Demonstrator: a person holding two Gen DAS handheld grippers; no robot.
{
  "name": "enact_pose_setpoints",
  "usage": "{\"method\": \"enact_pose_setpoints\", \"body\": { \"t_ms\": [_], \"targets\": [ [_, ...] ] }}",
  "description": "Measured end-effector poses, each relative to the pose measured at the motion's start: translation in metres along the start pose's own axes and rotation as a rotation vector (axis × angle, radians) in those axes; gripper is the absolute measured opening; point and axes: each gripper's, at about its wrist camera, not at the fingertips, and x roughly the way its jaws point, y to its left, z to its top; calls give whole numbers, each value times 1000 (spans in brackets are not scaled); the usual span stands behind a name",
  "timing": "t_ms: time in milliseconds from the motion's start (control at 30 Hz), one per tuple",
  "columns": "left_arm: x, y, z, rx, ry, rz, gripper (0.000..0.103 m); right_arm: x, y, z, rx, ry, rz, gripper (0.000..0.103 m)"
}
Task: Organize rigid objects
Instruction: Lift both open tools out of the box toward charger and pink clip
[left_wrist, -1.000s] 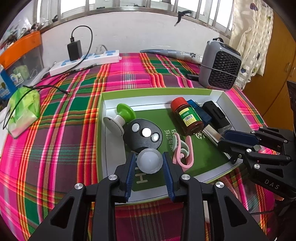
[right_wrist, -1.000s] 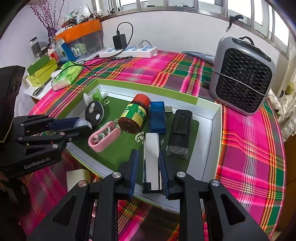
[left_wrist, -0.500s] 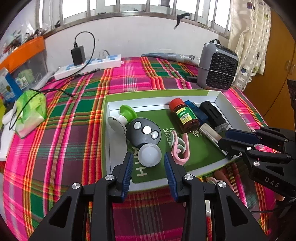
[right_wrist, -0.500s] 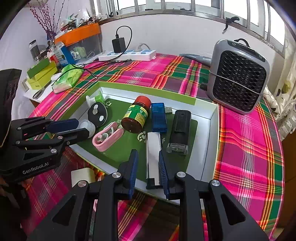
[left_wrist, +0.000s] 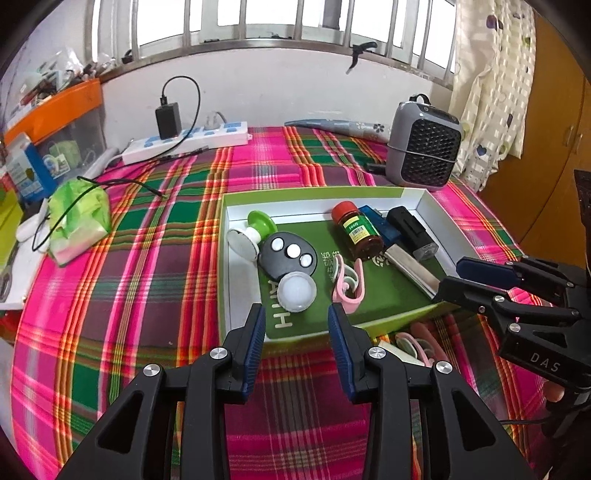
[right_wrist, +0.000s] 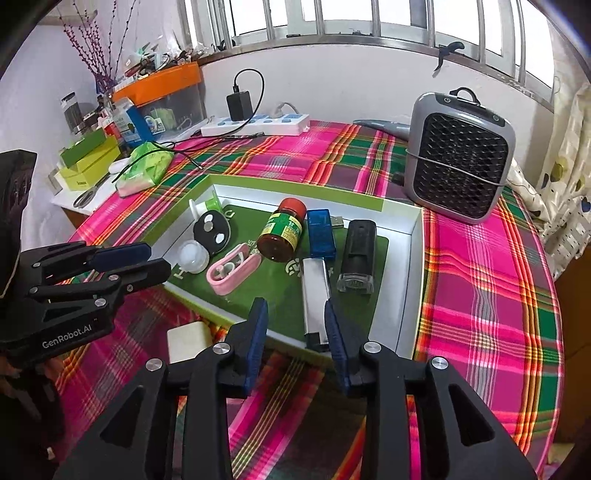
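I find my left claw (left_wrist: 296, 325) open and empty, just short of the tray (left_wrist: 413, 319). My right claw (right_wrist: 295, 325) likewise gapes empty. Dome (left_wrist: 297, 291) and lighter (right_wrist: 314, 295) lie inside the tray.

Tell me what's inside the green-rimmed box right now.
The box holds a white dome, black remote, green-capped knob, pink clip, red-capped bottle, blue USB stick, silver bar and black device. Anything beneath them is hidden.

Black angular left claw (left_wrist: 295, 325) and right claw (right_wrist: 295, 319), blue finger pads, silver screws, white "GenRobot.AI" and "DAS" lettering
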Motion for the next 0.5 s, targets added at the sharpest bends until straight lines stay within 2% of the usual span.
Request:
{"method": "enact_pose_setpoints", "body": {
  "t_ms": [333, 500],
  "targets": [
    [-21, 1, -15, -5, -24, -10, 34, -16, 8, -15, -1, -20, -11, 35],
    [-30, 1, -20, -11, -38, -22, 34, -20, 15, -26, 4, -24, 22, 36]
  ]
}}
